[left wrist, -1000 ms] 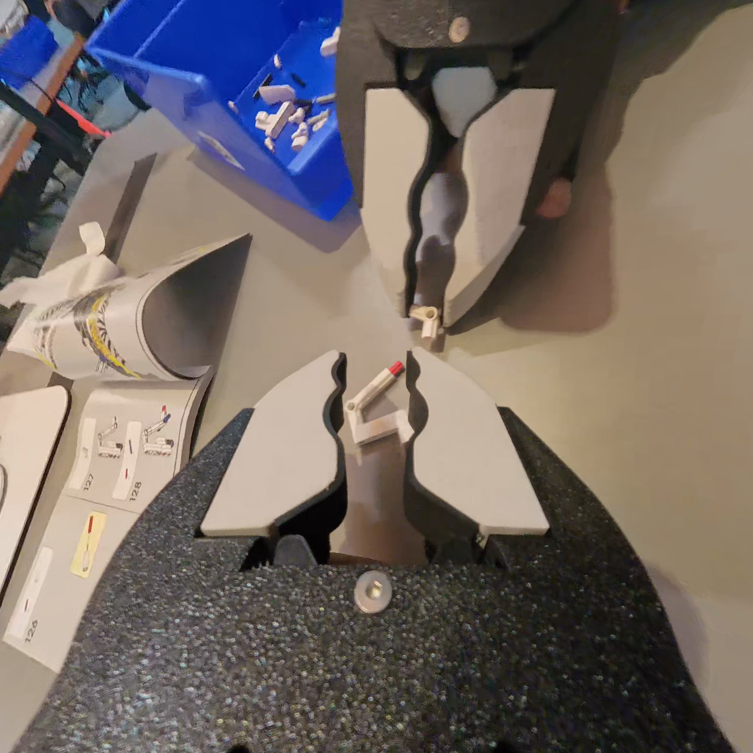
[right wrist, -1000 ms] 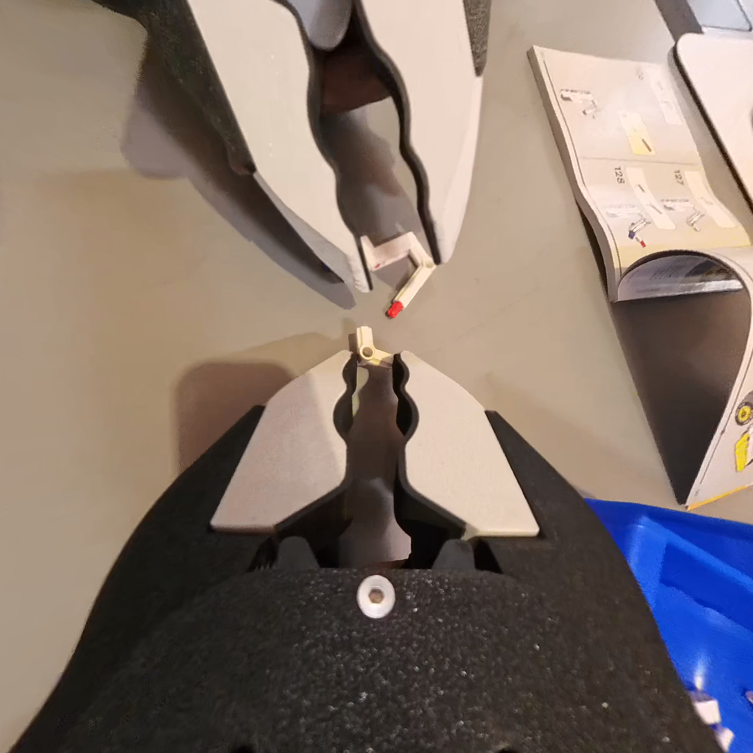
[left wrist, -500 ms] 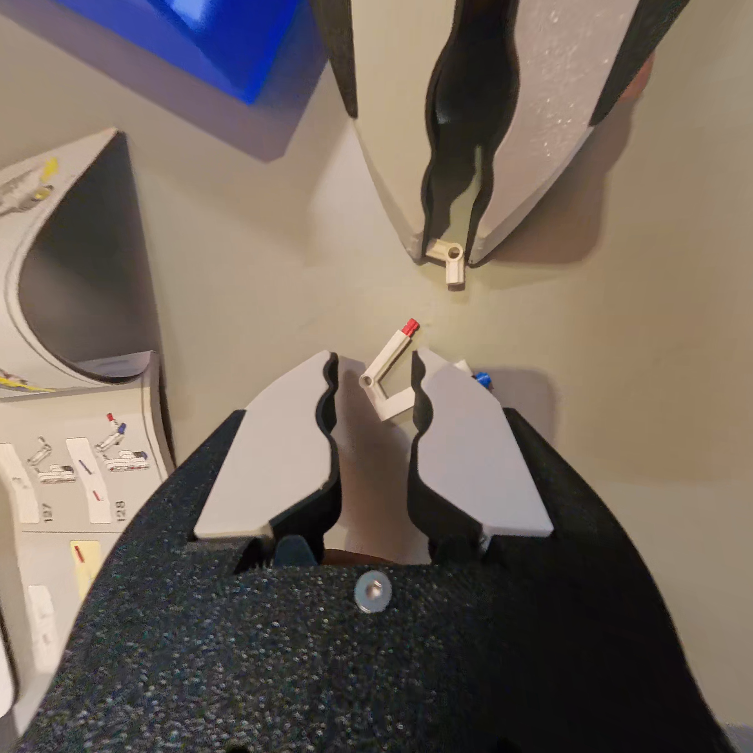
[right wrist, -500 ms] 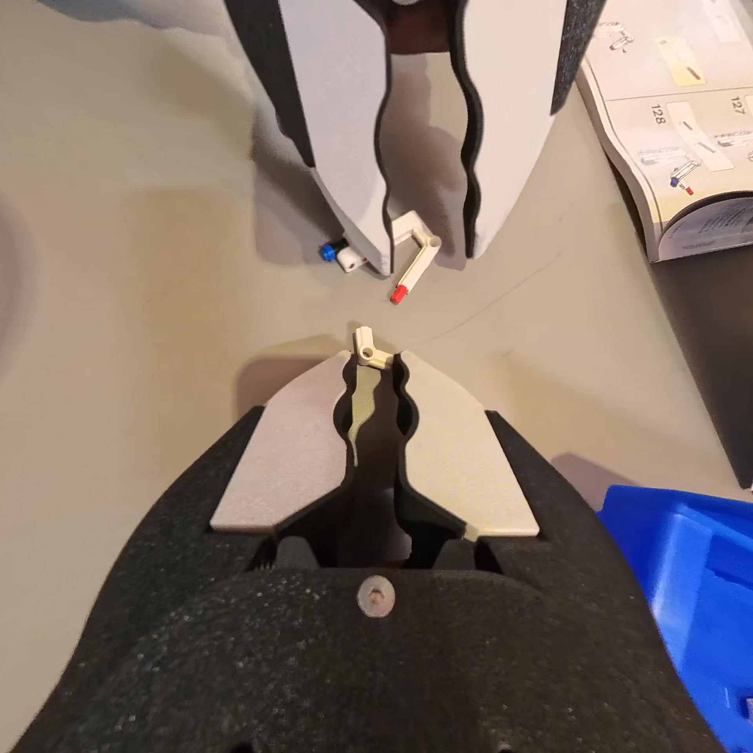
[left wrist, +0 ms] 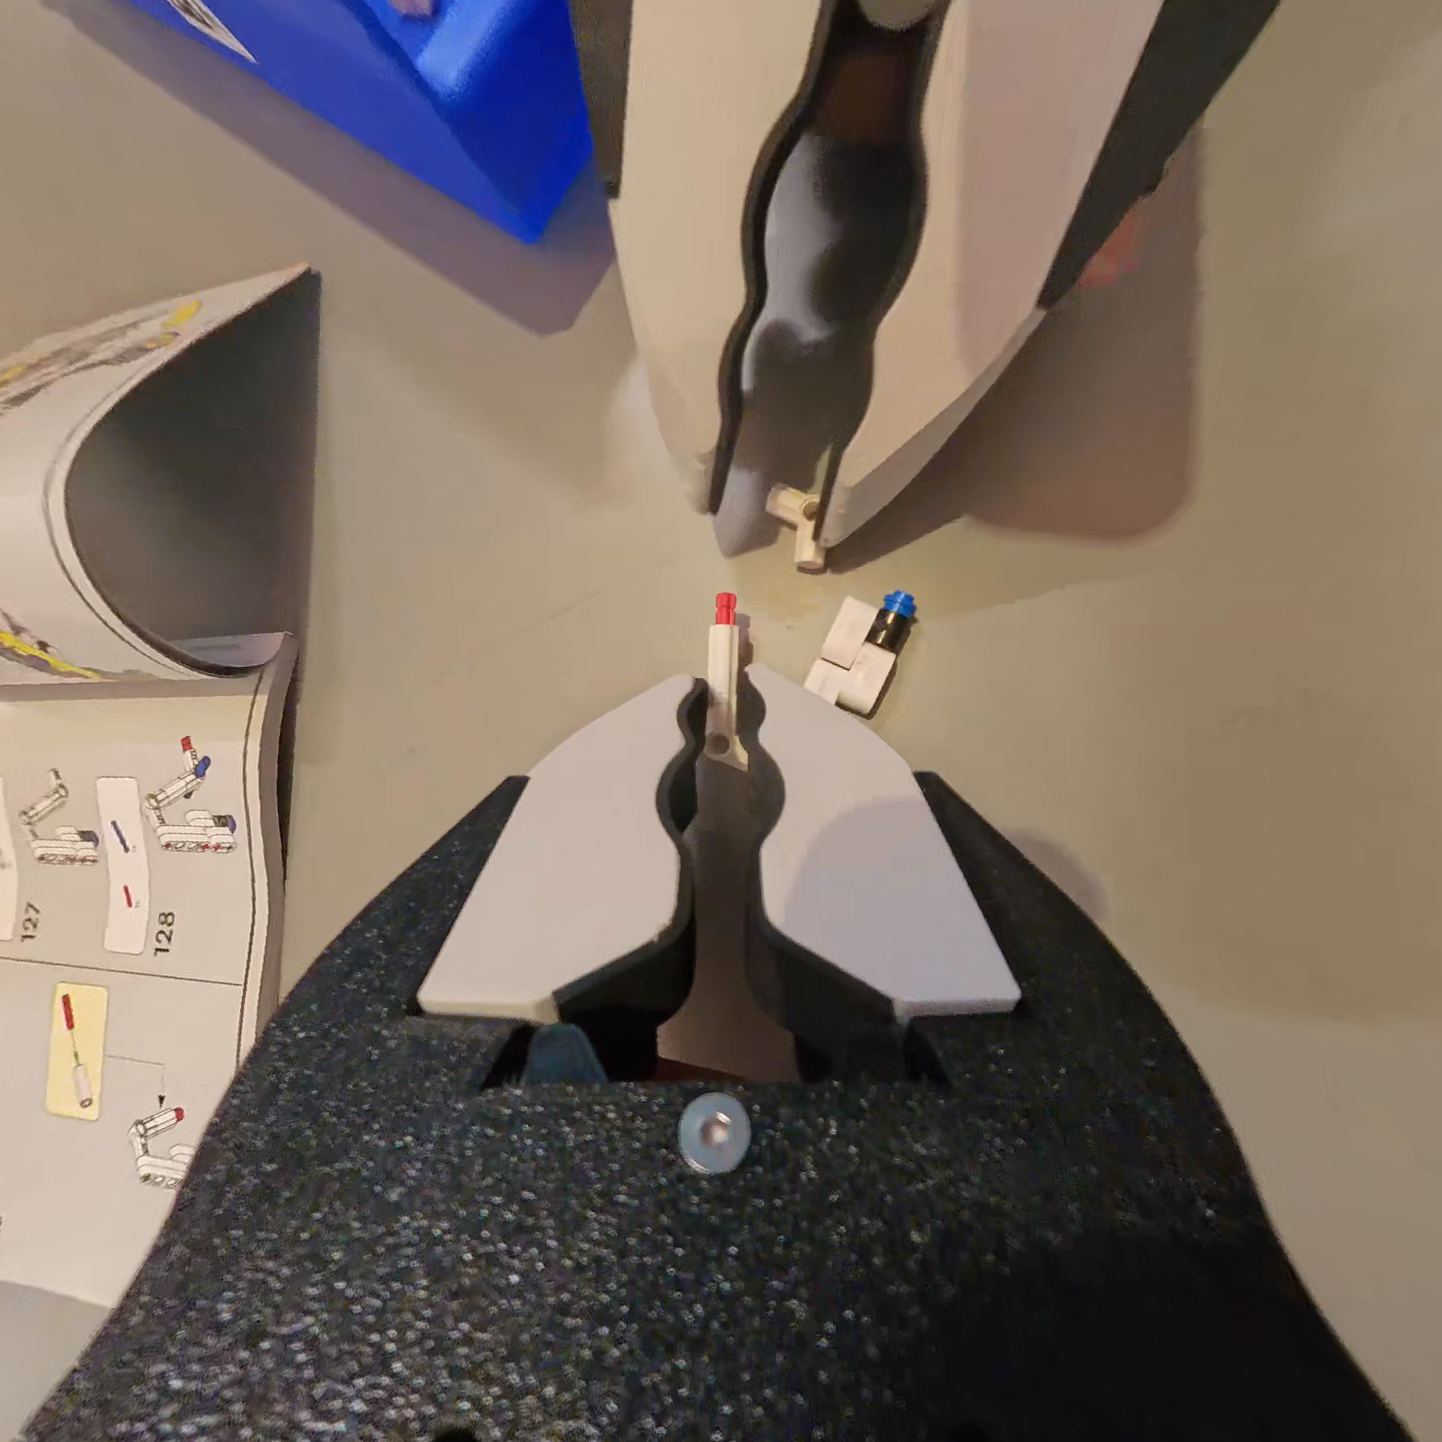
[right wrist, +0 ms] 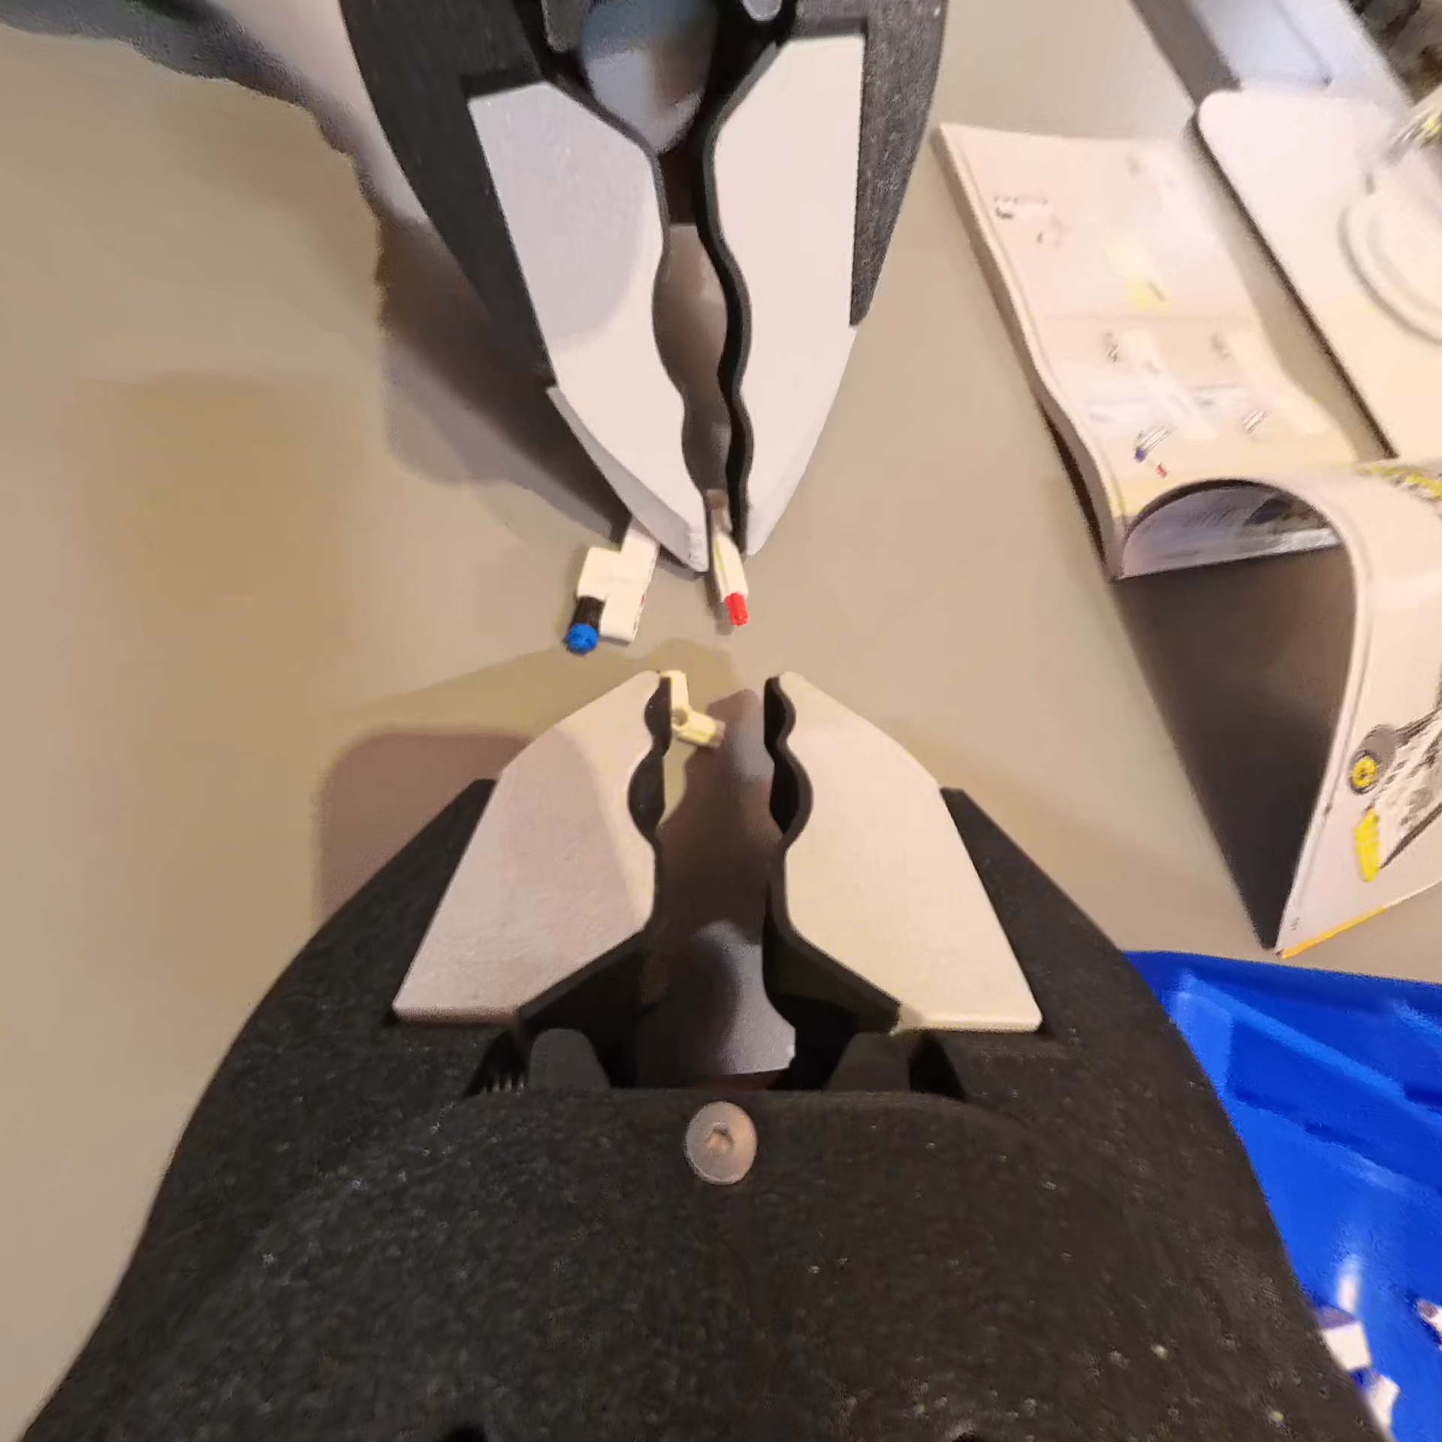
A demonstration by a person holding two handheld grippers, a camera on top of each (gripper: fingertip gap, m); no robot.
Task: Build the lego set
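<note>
My left gripper [left wrist: 722,677] is shut on a slim white piece with a red tip [left wrist: 724,648], which points forward out of the jaws just above the table. It also shows in the right wrist view [right wrist: 726,577]. A white block with a blue pin [left wrist: 858,655] lies beside my left gripper's right finger; whether it joins the held piece is hidden. My right gripper [right wrist: 718,683] faces the left one, open. A small cream angled connector [right wrist: 687,714] leans on its left finger [right wrist: 593,780] only, with a gap to the other finger. The left wrist view [left wrist: 800,519] shows the same.
A blue bin [left wrist: 468,117] with small white parts stands by my right gripper [right wrist: 1287,1131]. An open instruction booklet with a curled page [left wrist: 117,858] lies on the beige table [left wrist: 1170,780]. A white rounded tray [right wrist: 1326,195] sits past the booklet. My left and right fingertips are right by each other.
My left gripper closed on the red-tipped piece, which turned to point straight forward. My right gripper's jaws widened, so the cream connector is no longer pinched and now touches one finger only.
</note>
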